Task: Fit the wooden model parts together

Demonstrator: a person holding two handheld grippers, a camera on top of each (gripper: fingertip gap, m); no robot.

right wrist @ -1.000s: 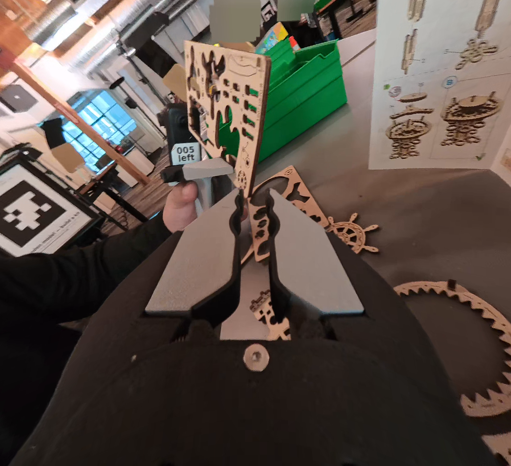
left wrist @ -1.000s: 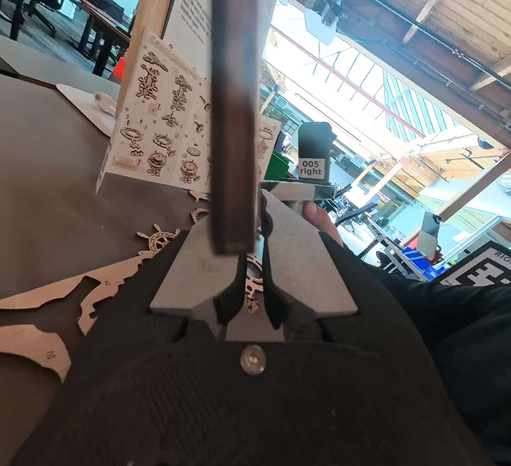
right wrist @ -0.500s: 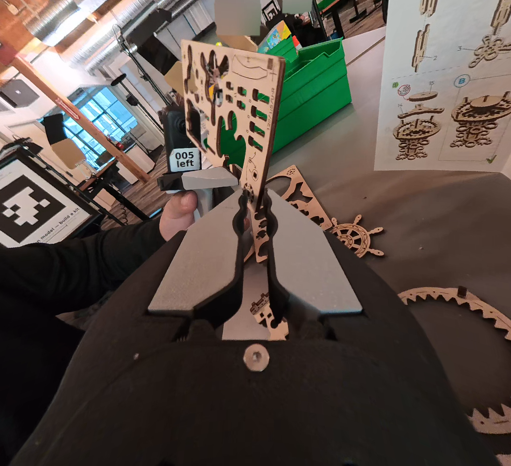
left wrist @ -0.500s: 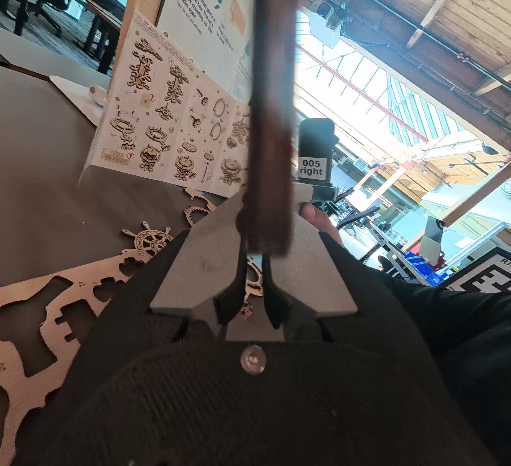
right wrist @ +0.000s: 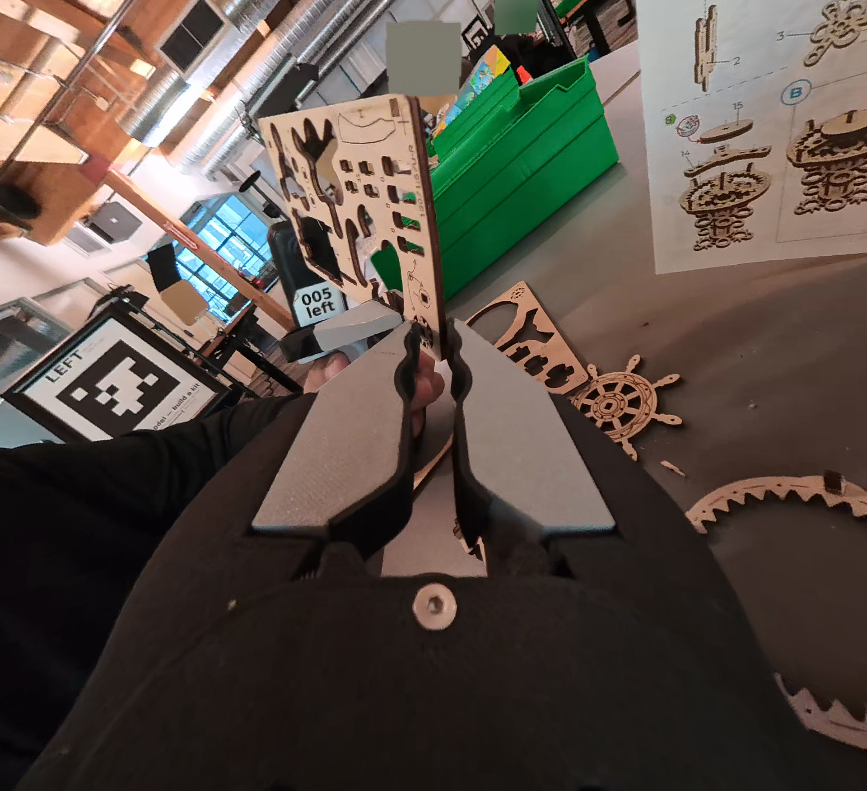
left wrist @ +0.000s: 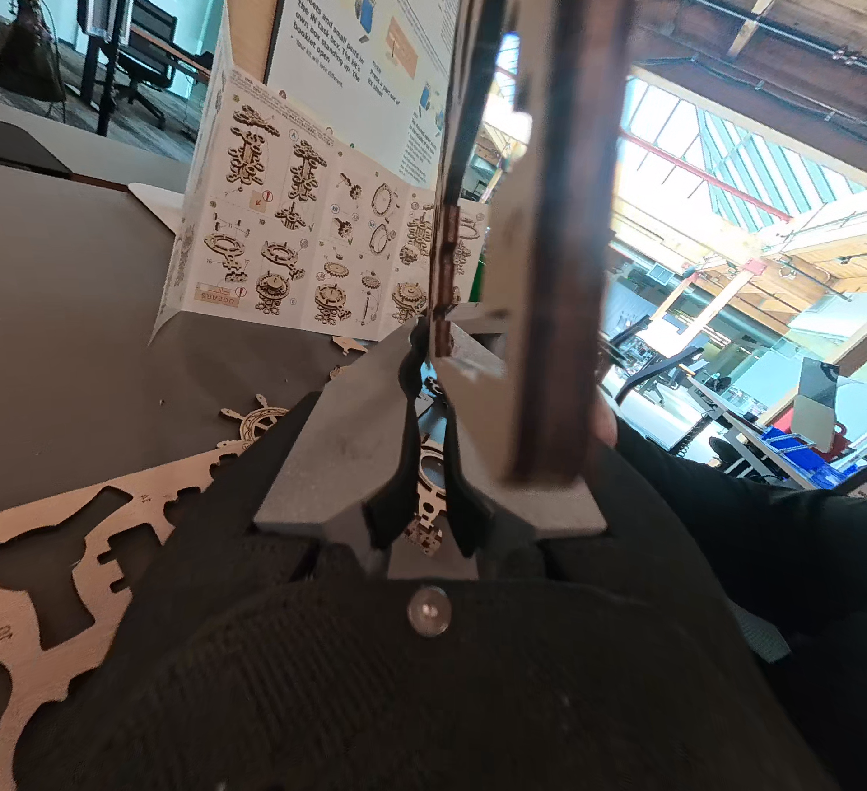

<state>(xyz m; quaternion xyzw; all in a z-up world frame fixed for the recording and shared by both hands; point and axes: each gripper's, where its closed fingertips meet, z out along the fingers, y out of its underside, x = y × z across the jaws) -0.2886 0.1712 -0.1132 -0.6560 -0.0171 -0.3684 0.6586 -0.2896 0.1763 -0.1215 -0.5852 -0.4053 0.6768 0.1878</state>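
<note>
The right claw is clenched on the bottom corner of a thin wooden sheet. The sheet stands upright in the air, above the worktop. It is full of holes where parts have been pushed out. The left claw is at the same corner from the other side, touching the sheet or just beside it. Its tips are close together, but I cannot tell if it grips the sheet or is let go. A hand shows behind the right claw's fingers.

In the left wrist view the sheet is seen from its edge, as a dark brown strip, blurred and very close. The left claw has its tips at the sheet's lower edge.

On the grey worktop lie loose wooden parts. A small ship wheel lies flat, just beside another flat sheet with holes in it. A big toothed ring lies near the wheel. A third sheet with holes lies flat on the worktop too.

A folded paper guide with drawings stands upright at the back. A green bin sits behind the held sheet.
</note>
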